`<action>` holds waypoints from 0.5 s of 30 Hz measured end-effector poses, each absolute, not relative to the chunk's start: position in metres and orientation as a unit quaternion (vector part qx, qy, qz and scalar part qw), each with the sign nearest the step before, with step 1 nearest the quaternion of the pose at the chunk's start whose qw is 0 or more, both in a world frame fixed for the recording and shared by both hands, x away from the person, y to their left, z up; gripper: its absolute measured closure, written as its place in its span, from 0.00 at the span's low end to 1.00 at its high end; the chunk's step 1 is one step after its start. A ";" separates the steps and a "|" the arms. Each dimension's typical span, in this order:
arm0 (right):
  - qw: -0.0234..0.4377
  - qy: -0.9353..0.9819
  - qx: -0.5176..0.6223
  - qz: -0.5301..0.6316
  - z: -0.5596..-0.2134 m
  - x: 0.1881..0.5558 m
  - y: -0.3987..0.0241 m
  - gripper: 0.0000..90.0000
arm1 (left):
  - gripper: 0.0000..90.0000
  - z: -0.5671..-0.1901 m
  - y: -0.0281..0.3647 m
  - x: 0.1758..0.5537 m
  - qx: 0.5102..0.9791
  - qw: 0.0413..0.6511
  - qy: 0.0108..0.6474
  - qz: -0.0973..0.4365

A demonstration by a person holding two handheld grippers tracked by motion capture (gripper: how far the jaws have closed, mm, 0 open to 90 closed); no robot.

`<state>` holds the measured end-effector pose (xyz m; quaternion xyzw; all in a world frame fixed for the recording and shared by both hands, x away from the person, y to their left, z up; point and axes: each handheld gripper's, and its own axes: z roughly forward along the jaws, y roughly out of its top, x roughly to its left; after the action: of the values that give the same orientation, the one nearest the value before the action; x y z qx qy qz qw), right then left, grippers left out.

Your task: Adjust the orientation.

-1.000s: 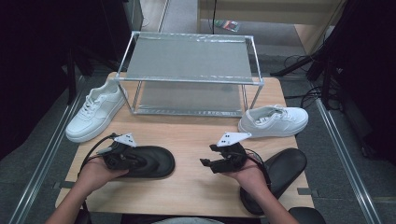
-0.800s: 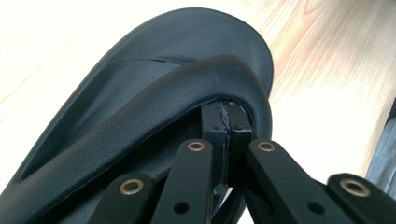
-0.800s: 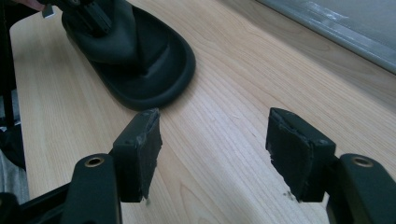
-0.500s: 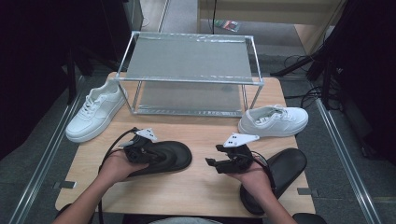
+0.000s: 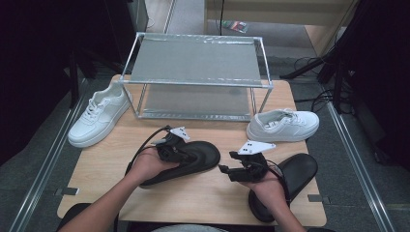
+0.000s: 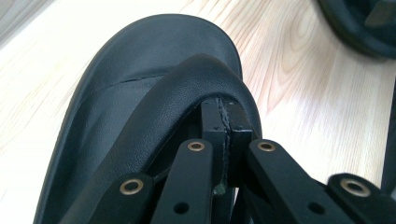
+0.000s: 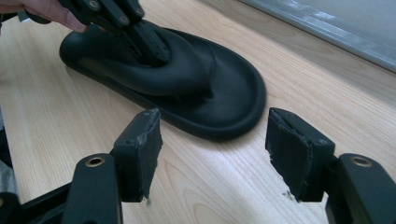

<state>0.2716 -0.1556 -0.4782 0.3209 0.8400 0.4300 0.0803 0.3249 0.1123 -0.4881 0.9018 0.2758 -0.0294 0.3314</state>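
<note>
A black sandal (image 5: 193, 162) lies on the wooden table (image 5: 203, 198) near its middle, toe toward the right. My left gripper (image 5: 181, 151) is shut on its strap; in the left gripper view the two jaws (image 6: 223, 114) pinch the strap's edge above the sole (image 6: 140, 70). My right gripper (image 5: 226, 169) hovers just right of that sandal, open, with nothing between its pads (image 7: 140, 149). In the right gripper view the sandal (image 7: 219, 93) lies ahead, with the left gripper (image 7: 140, 32) on its strap. The second black sandal (image 5: 295, 174) lies under my right hand at the table's right.
A metal two-level rack (image 5: 193, 72) stands at the back of the table. One white sneaker (image 5: 96, 116) lies left of the rack and another (image 5: 283, 125) at its right front. The second sandal's edge (image 6: 355, 23) appears in the left gripper view.
My left hand has slid right toward the table's middle, dragging the black sandal with it. The right hand and the other shoes have stayed put.
</note>
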 end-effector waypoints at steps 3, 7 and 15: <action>0.083 0.839 0.324 0.430 -0.478 0.270 -0.158 0.41 | 1.00 -0.490 0.097 0.327 0.902 0.341 0.265 -0.026; 0.085 0.837 0.329 0.429 -0.479 0.269 -0.160 0.41 | 1.00 -0.491 0.087 0.331 0.903 0.343 0.256 -0.030; 0.080 0.834 0.335 0.431 -0.481 0.265 -0.162 0.42 | 0.95 -0.482 0.088 0.333 0.900 0.360 0.243 -0.029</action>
<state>0.2645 -0.1619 -0.4810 0.3351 0.8341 0.4309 0.0798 0.3330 0.0879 -0.4820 0.9005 0.2428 -0.0288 0.3597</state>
